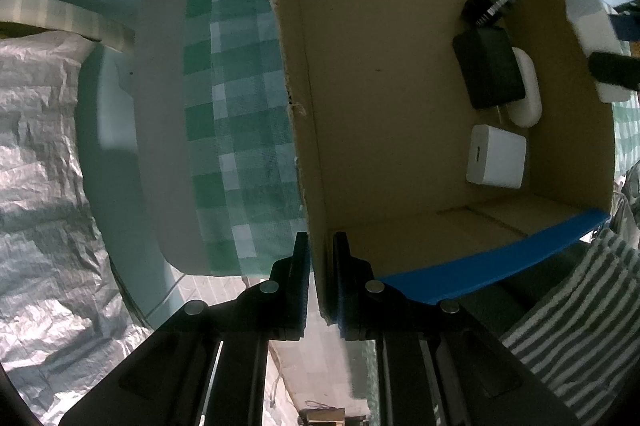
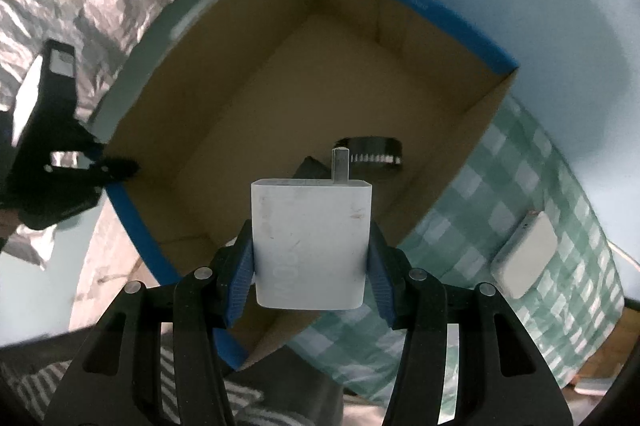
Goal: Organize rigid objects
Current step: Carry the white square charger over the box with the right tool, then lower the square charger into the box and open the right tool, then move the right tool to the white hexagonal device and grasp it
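My right gripper (image 2: 311, 262) pinches a white charger (image 2: 310, 242) by its flat sides, prong pointing forward along my fingers, directly above the cardboard box (image 2: 224, 114), which lies below and ahead. My left gripper (image 1: 321, 278) clamps the box wall, steadying it.

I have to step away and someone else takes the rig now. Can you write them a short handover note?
Left tool: shut on the cardboard box wall, steadying it.
Right tool: shut on a white charger, over the box.
Done: black adapter, white oval case, white cube charger and black ring lie in the box.
Left: drop the held charger in, then fetch the white power bank from the checked cloth.
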The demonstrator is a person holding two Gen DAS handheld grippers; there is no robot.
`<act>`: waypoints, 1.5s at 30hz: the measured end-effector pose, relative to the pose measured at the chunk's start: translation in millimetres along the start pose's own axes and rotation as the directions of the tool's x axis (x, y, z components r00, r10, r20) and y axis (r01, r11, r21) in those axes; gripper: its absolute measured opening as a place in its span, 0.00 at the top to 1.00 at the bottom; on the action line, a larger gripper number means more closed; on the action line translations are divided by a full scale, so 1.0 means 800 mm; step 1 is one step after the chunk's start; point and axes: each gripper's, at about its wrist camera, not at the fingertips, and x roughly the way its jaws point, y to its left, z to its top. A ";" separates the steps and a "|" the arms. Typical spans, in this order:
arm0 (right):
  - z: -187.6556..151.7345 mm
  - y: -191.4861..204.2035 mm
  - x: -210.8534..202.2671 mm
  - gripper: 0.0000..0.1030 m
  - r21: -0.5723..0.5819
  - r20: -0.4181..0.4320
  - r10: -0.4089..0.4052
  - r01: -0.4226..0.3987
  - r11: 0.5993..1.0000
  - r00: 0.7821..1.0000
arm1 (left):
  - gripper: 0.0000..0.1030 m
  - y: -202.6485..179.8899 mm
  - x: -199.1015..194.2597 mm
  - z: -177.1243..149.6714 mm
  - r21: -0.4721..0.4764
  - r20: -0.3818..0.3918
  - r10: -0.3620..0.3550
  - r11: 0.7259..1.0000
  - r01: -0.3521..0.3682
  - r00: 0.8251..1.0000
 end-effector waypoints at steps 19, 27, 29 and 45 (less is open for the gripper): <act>-0.005 0.009 0.034 0.50 -0.002 -0.039 -0.016 0.015 1.000 0.999 | 0.89 -0.001 -0.002 -0.002 0.001 0.001 0.001 1.000 -0.001 1.000; -0.014 0.007 0.008 0.43 0.019 0.015 0.010 -0.011 1.000 1.000 | 0.89 -0.002 -0.001 -0.002 0.002 0.000 0.004 1.000 -0.004 1.000; -0.016 0.007 -0.003 0.43 0.019 0.032 0.019 -0.020 1.000 0.999 | 0.89 -0.002 -0.002 -0.002 0.003 -0.001 0.006 1.000 -0.006 1.000; -0.057 -0.072 -0.049 0.37 0.161 0.080 -0.040 0.026 0.987 0.996 | 0.89 -0.004 0.000 -0.003 0.008 -0.003 0.006 1.000 -0.006 1.000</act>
